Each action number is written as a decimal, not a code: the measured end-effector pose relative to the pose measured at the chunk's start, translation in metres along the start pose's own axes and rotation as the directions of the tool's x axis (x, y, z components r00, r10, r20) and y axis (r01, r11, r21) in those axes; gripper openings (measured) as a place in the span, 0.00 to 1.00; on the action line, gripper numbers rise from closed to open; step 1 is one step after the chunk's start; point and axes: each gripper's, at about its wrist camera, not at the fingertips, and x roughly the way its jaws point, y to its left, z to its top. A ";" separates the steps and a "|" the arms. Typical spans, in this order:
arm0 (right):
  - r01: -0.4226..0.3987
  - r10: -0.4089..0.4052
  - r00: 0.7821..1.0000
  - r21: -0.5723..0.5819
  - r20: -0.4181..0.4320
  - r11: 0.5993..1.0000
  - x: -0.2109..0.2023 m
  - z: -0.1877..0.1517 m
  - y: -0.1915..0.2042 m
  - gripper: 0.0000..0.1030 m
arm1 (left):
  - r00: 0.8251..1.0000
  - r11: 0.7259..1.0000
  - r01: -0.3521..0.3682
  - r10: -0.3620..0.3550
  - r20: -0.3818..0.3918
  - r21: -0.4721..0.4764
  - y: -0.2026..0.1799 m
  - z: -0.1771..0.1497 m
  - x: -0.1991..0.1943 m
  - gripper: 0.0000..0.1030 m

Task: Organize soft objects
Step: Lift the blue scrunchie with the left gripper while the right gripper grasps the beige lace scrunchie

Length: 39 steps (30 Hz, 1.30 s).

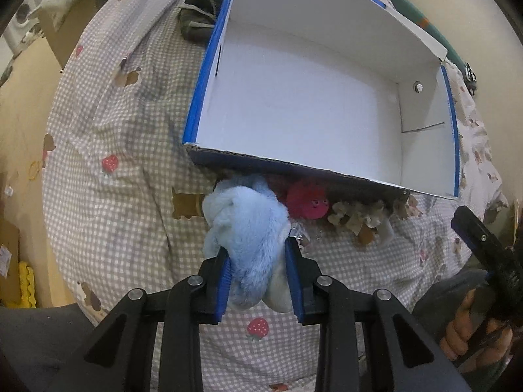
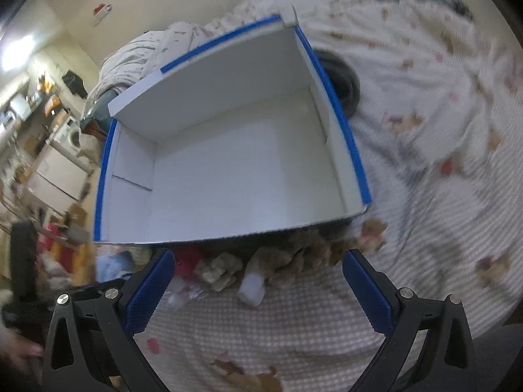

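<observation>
My left gripper [image 1: 258, 254] is shut on a light blue plush toy [image 1: 248, 225], held just above the checked bedspread in front of a white cardboard box with blue edges [image 1: 294, 163]. The box interior is bare. A red plush with a small face [image 1: 307, 201] and a brown plush [image 1: 359, 217] lie against the box's near wall. In the right wrist view my right gripper [image 2: 258, 277] stands open with nothing between its fingers, hovering before the same box [image 2: 356, 160], above the brown plush [image 2: 294, 254] and the red plush [image 2: 188, 259].
A checked bedspread with bear and strawberry prints [image 1: 114, 196] covers the bed. A dark olive soft item [image 1: 196, 16] lies left of the box's far end. A black round object [image 2: 340, 75] sits behind the box. A hand holds the right gripper's handle [image 1: 470, 326]. Room furniture is at the left [image 2: 59, 150].
</observation>
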 end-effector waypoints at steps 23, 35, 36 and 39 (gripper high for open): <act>0.069 0.006 0.967 0.282 -0.256 0.957 0.091 -0.004 -0.044 0.58 | 0.998 0.999 -0.049 0.049 0.027 0.011 -0.019 0.001 0.014 0.27; -0.021 0.076 0.981 0.288 -0.180 0.958 0.075 0.001 -0.036 0.13 | 0.997 0.997 -0.076 0.075 0.036 0.010 -0.017 -0.003 0.016 0.27; -0.021 0.074 0.982 0.287 -0.176 0.958 0.069 -0.001 -0.036 0.13 | 0.996 0.997 -0.076 0.076 0.038 0.008 -0.016 -0.003 0.015 0.27; -0.035 0.079 0.986 0.277 -0.150 0.960 0.055 -0.006 -0.031 0.13 | 0.996 0.997 -0.078 0.078 0.042 0.003 -0.013 -0.004 0.014 0.27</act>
